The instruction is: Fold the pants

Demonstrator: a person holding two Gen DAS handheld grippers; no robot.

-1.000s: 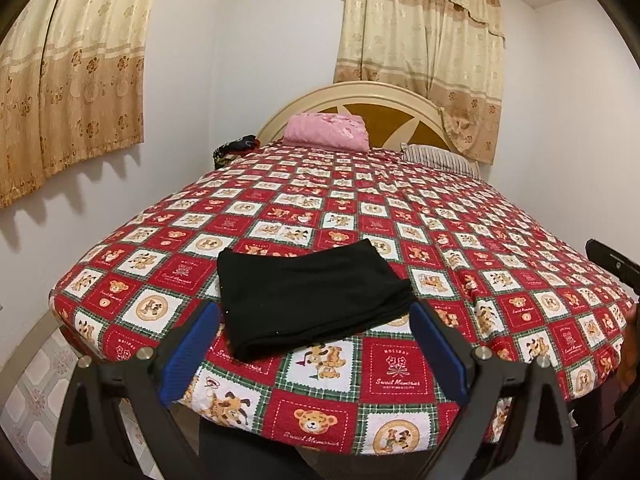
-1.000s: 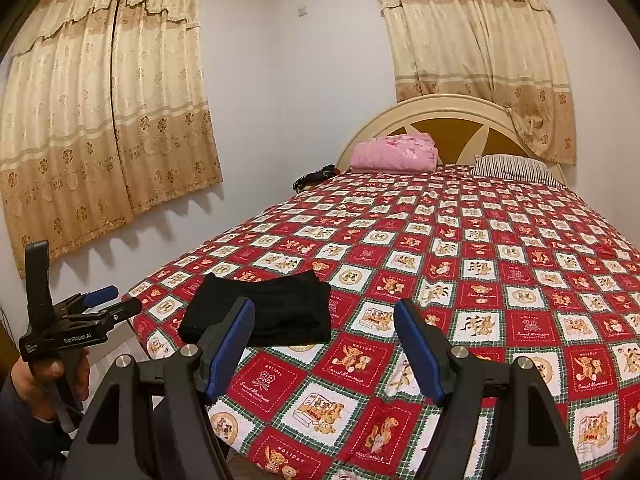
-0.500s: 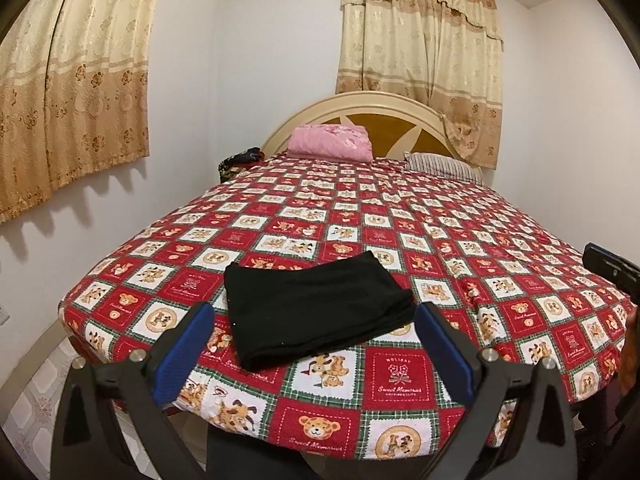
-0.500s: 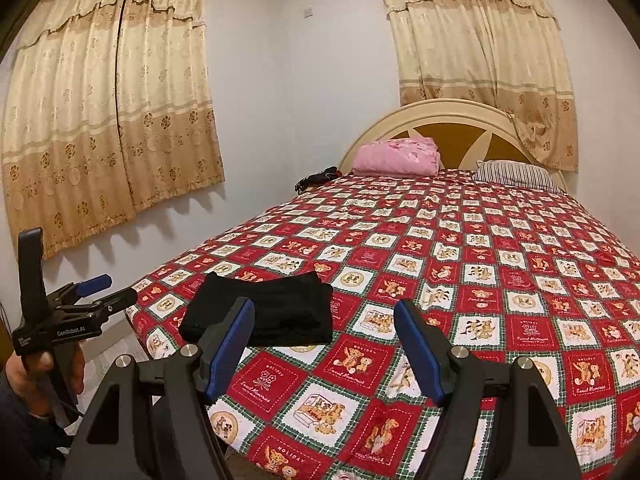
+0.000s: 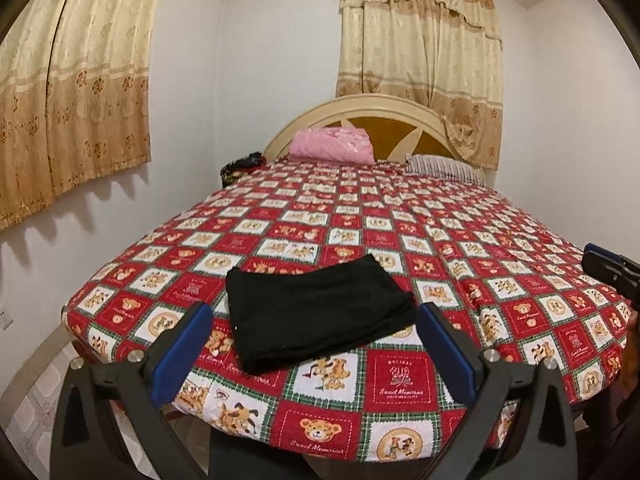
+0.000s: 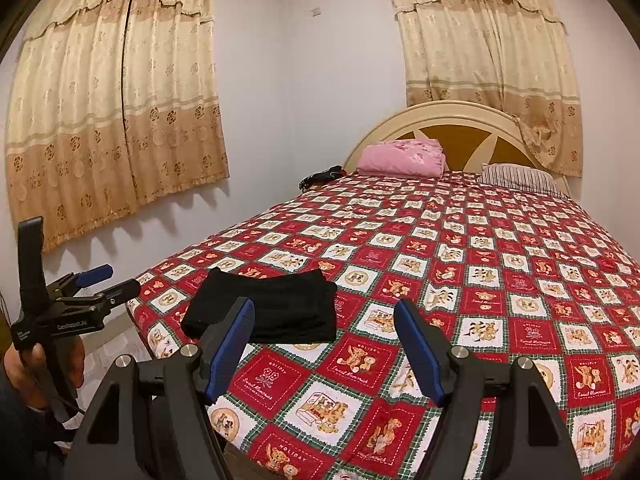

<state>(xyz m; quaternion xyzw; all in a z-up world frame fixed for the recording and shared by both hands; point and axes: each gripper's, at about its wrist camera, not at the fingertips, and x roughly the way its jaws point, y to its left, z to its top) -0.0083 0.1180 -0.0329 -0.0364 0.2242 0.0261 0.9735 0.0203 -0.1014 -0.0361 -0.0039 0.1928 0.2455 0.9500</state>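
Observation:
The black pants (image 5: 316, 312) lie folded into a compact rectangle near the bed's front left corner, also seen in the right wrist view (image 6: 272, 306). My left gripper (image 5: 314, 320) is open and empty, held back from the bed's front edge with the pants framed between its blue pads. It also shows at the left edge of the right wrist view (image 6: 104, 282). My right gripper (image 6: 324, 312) is open and empty, above the front edge and to the right of the pants. Its tip shows at the right of the left wrist view (image 5: 608, 266).
The bed carries a red teddy-bear patchwork cover (image 5: 400, 232). A pink folded blanket (image 5: 332, 146) and a striped pillow (image 5: 444, 166) lie by the headboard. Dark items (image 5: 240, 166) sit at the far left corner. Curtains (image 6: 116, 112) hang on the walls.
Both grippers have drawn back and risen a little from the bed. The pants have not moved.

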